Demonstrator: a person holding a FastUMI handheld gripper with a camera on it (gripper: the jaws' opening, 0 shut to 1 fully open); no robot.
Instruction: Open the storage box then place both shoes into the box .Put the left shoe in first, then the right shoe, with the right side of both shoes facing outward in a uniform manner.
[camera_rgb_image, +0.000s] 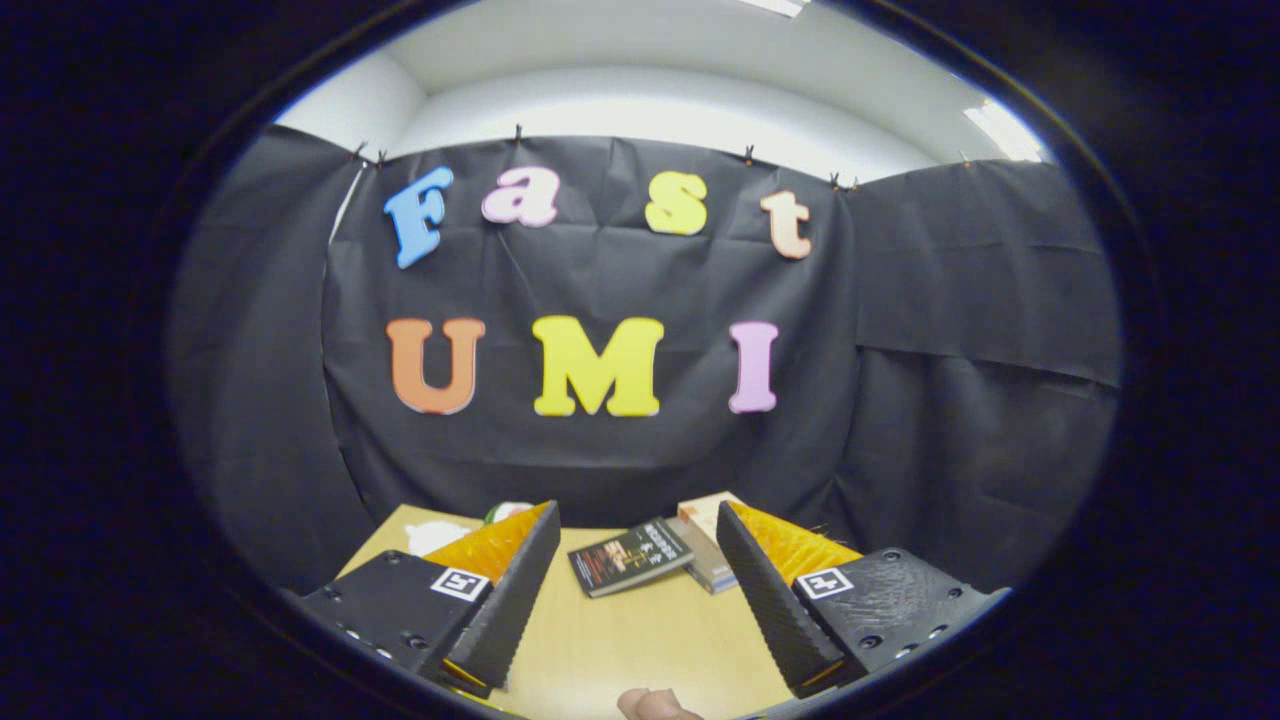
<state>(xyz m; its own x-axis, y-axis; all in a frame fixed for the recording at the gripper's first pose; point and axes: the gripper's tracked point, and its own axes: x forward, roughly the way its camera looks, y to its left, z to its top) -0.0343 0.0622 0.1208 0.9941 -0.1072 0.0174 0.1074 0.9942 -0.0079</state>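
My gripper (638, 525) is held level above a light wooden table (620, 640) and stands open, with nothing between its fingers. A white thing (432, 535) with a bit of green and red behind it peeks out past the left finger at the table's far left; I cannot tell what it is.
A dark book (628, 556) lies flat on the table just beyond the fingers. A small stack of books (706, 545) sits to its right, partly behind the right finger. A person's fingertip (655, 704) shows at the near edge. Black cloth walls close the booth behind the table.
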